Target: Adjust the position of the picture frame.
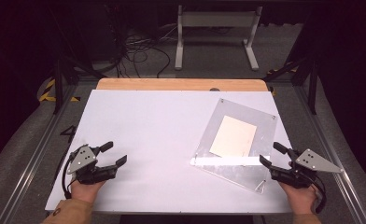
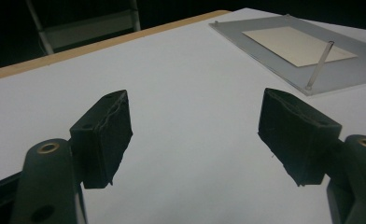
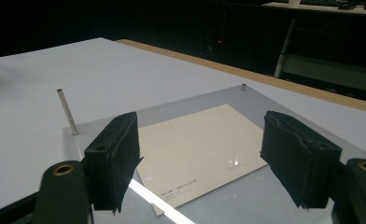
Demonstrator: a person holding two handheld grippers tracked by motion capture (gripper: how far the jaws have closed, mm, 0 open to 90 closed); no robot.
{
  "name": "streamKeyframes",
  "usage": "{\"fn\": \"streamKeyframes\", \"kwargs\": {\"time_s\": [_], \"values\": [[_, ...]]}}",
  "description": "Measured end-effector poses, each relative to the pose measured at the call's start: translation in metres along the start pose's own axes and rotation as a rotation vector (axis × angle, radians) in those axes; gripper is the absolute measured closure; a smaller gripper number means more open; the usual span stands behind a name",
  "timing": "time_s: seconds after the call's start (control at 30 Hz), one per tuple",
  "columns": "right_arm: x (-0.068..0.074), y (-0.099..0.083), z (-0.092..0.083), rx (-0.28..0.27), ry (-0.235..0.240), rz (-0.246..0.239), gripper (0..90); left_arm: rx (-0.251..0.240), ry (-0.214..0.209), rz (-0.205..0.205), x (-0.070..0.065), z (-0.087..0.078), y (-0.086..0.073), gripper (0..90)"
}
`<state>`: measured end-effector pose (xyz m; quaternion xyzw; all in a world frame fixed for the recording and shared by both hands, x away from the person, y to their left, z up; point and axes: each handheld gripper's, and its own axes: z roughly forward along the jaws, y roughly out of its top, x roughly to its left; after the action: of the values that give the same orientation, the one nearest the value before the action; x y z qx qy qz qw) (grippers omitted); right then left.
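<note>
1. Nearest to the camera, at the bottom left of the high view, the left gripper [image 1: 113, 155] rests low over the white tabletop [image 1: 148, 135]; its fingers [image 2: 104, 135] stand wide apart and hold nothing
2. Right gripper [image 1: 269, 155] is at the bottom right, its fingers [image 3: 116, 158] also wide apart and empty, just beside the near right edge of the clear plate [image 1: 218, 161]
3. Clear plate lies flat on the right half of the tabletop, turned at an angle
4. Cream card [image 1: 233, 136] lies in the middle of this plate
5. Thin clear post [image 3: 67, 111] stands upright at one corner of the plate
</note>
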<state>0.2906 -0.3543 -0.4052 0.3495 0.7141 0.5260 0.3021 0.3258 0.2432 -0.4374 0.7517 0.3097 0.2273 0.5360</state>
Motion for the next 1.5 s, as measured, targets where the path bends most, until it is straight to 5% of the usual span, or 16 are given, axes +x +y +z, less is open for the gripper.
{"fn": "streamKeyframes", "kwargs": {"time_s": [0.37, 0.47, 0.73, 0.83, 0.93, 1.17, 1.5], "values": [[0.001, -0.001, -0.013, -0.002, -0.022, 0.000, 27.8, 0.006, -0.038, 0.010, -0.004, 0.015, 0.008, 25.6], [0.003, -0.001, -0.018, -0.001, -0.032, -0.004, 27.8, 0.012, -0.084, -0.017, -0.006, 0.025, 0.014, 25.6], [0.006, -0.004, -0.036, 0.008, -0.062, -0.004, 28.0, 0.026, -0.168, 0.019, -0.016, 0.049, 0.031, 25.7], [0.006, -0.005, -0.043, 0.014, -0.066, -0.005, 28.7, 0.052, -0.220, -0.001, -0.023, 0.063, 0.039, 25.8], [0.007, -0.006, -0.050, 0.025, -0.071, -0.012, 29.4, 0.071, -0.253, 0.047, -0.029, 0.077, 0.048, 25.7], [0.009, -0.010, -0.060, 0.048, -0.084, -0.018, 29.6, 0.093, -0.326, 0.071, -0.049, 0.109, 0.059, 25.5], [0.013, -0.015, -0.069, 0.078, -0.070, -0.015, 28.9, 0.140, -0.356, 0.146, -0.070, 0.143, 0.070, 24.4]]}}
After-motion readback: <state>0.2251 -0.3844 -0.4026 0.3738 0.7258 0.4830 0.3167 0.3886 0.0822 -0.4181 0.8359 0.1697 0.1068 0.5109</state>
